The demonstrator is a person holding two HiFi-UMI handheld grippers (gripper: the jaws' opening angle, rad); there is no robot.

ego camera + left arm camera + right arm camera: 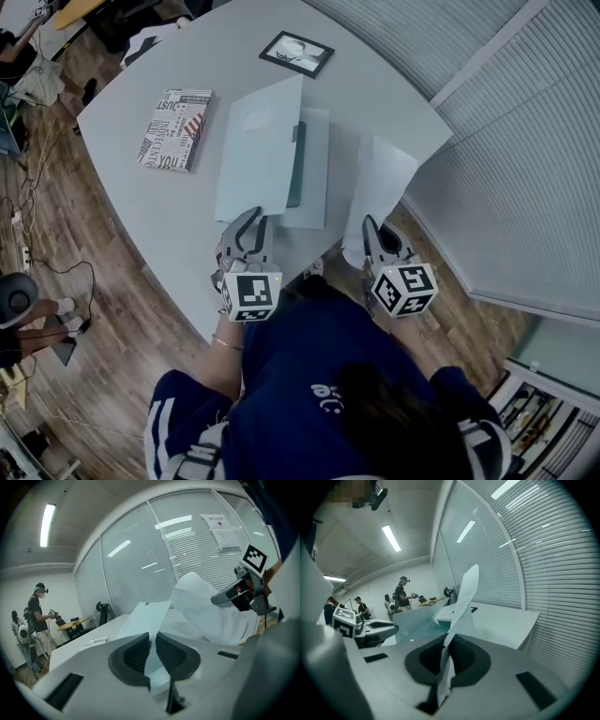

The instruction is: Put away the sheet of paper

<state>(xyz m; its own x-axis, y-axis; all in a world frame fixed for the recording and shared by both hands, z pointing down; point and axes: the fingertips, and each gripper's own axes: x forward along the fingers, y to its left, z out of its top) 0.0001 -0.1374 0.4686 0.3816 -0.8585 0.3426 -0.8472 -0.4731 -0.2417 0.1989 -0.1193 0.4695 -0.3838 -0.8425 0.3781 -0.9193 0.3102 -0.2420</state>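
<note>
The sheet of paper [380, 187] is held upright over the near right part of the tabletop [159, 202]. It is pinched by its lower edge between the fully closed jaws of the right gripper [372, 230], and it bows as it stands. Just to its left a pale blue folder [314, 183] lies on the tabletop. Its cover [258, 150] is raised by the near edge, which is clamped between the almost closed jaws of the left gripper [248, 223].

Several faults are judged possible from here. The limp sheet, gripped at one edge only, could buckle or catch on the folder's rim when carried across. The thin cover could slip from its narrow grip and fall shut before the sheet is in. The folder could also be dragged over the smooth tabletop, since only its cover is held.

Inside the opened folder a dark green strip [296, 169] is seen along the fold; no other paper can be made out there. A booklet [176, 128] and a framed picture [296, 52] lie well apart.
</note>
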